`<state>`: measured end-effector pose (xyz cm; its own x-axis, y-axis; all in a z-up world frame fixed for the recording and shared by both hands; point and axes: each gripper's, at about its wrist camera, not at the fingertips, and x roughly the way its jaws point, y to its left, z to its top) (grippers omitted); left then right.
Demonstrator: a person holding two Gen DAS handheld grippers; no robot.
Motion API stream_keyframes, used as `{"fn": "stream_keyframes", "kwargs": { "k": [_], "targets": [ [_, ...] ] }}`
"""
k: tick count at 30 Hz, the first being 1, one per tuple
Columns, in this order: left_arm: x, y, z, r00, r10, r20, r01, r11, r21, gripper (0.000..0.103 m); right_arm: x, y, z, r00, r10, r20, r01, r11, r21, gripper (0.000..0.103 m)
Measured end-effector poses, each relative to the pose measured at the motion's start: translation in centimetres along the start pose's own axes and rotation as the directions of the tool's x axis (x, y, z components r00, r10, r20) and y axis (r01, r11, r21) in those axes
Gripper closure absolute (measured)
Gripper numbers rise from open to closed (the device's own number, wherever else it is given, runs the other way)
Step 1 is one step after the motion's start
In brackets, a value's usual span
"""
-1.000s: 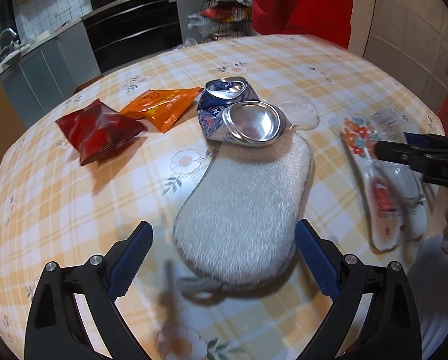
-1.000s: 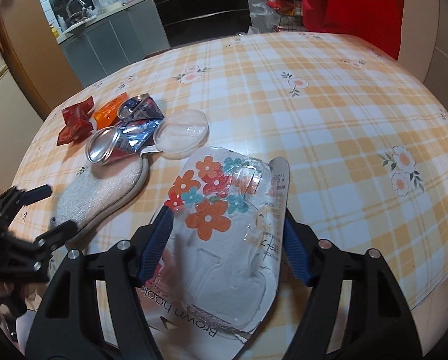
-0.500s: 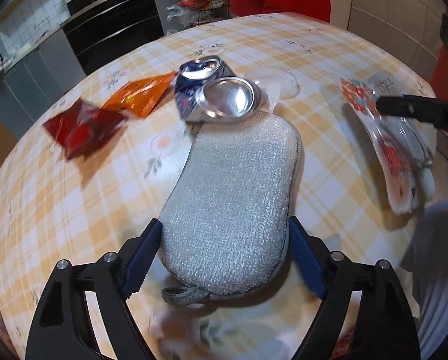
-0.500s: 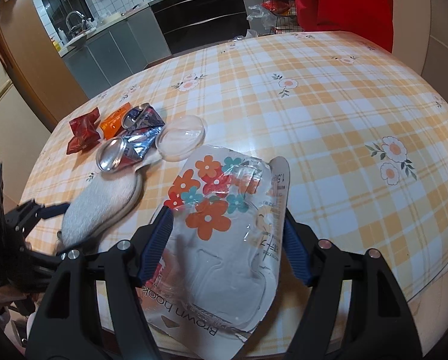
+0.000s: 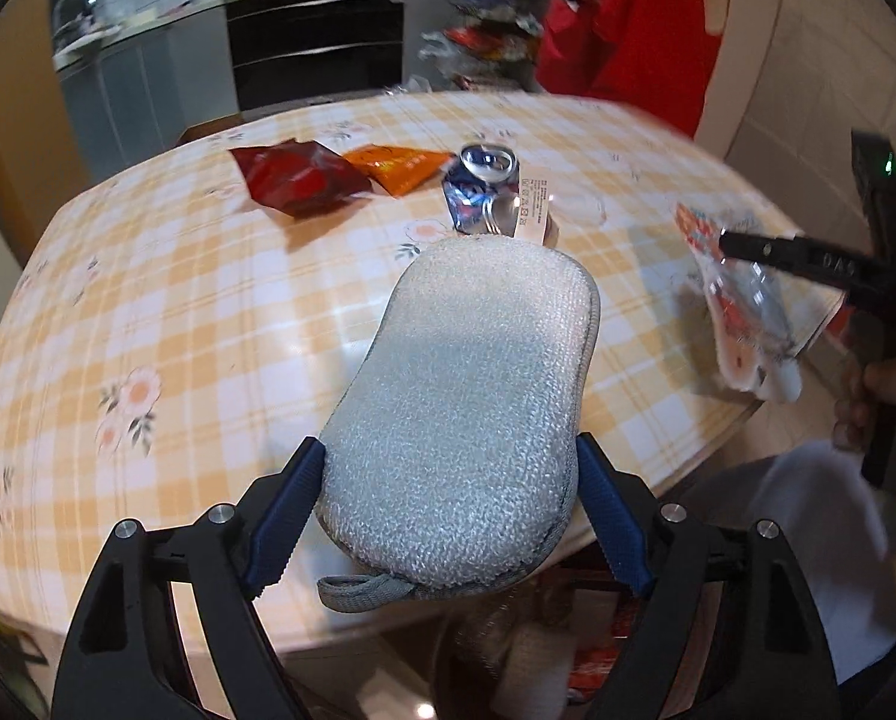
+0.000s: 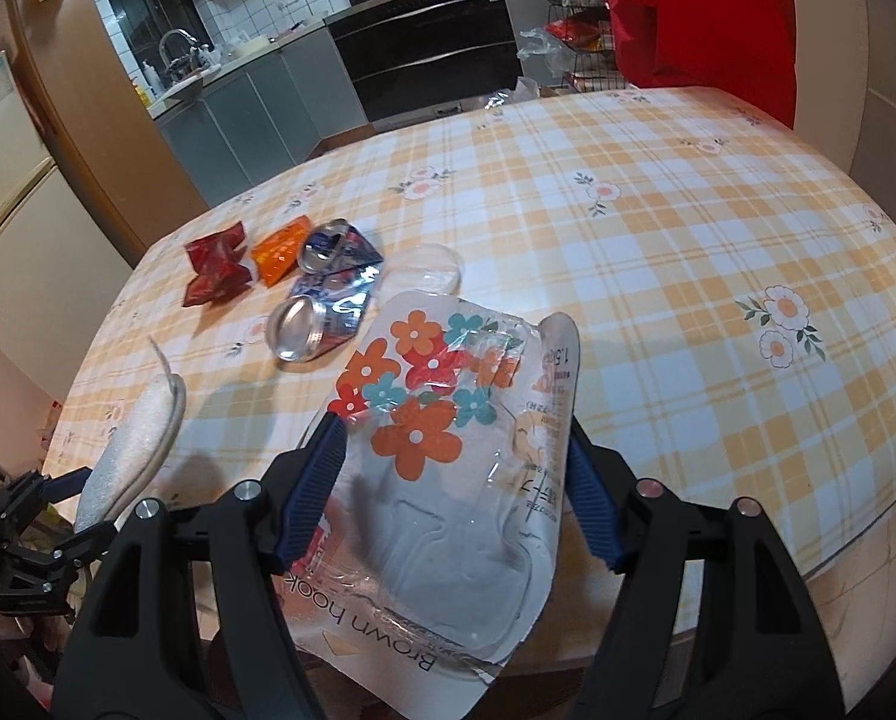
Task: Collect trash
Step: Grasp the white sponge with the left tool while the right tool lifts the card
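My left gripper (image 5: 448,450) is shut on a grey oval scrub sponge (image 5: 466,384), held off the table over its near edge. The flowered clear plastic package (image 6: 441,480) is clamped in my right gripper (image 6: 454,429), also lifted above the near edge. That package (image 5: 742,324) shows at the right of the left wrist view too. On the checked tablecloth lie a red wrapper (image 6: 216,264), an orange wrapper (image 6: 279,249), crushed blue cans (image 6: 333,246) and a clear plastic lid (image 6: 426,267).
The round table (image 6: 658,240) has a yellow plaid cloth with flowers. Beyond it stand kitchen cabinets, an oven (image 6: 423,30) and a wire rack. A red garment (image 6: 700,12) hangs at the back right. A person's hand (image 5: 868,408) grips the right tool.
The left jaws closed on the sponge, then lifted it and drew it back over the table's near edge. The right gripper rose slightly with the package.
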<state>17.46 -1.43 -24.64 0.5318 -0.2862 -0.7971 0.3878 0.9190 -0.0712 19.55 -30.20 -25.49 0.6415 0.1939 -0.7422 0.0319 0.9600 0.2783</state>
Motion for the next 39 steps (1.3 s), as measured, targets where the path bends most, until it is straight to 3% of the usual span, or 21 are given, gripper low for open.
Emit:
{"fn": "stream_keyframes", "kwargs": {
  "k": [8, 21, 34, 39],
  "targets": [
    [-4.4, -1.2, -2.1, 0.998, -0.015, 0.058, 0.016, 1.000, -0.013, 0.022, -3.2, 2.4, -0.4, 0.999, 0.033, 0.035, -0.032, 0.999, -0.042, 0.033],
    [-9.6, -4.7, -7.1, 0.994, -0.094, 0.064, 0.093, 0.996, 0.015, 0.022, -9.7, 4.6, -2.0, 0.991, 0.084, 0.105, -0.075, 0.993, -0.088, 0.033],
    [-9.2, -7.4, -10.4, 0.985, -0.171, -0.025, 0.171, 0.985, 0.033, 0.019, -13.7, 4.8, -3.3, 0.983, 0.099, 0.156, -0.084, 0.992, -0.098, 0.033],
    [-9.1, -7.0, -10.6, 0.988, -0.152, -0.015, 0.152, 0.988, 0.021, 0.014, -13.8, 4.7, -3.4, 0.984, 0.102, 0.149, -0.088, 0.991, -0.098, 0.033]
  ]
}}
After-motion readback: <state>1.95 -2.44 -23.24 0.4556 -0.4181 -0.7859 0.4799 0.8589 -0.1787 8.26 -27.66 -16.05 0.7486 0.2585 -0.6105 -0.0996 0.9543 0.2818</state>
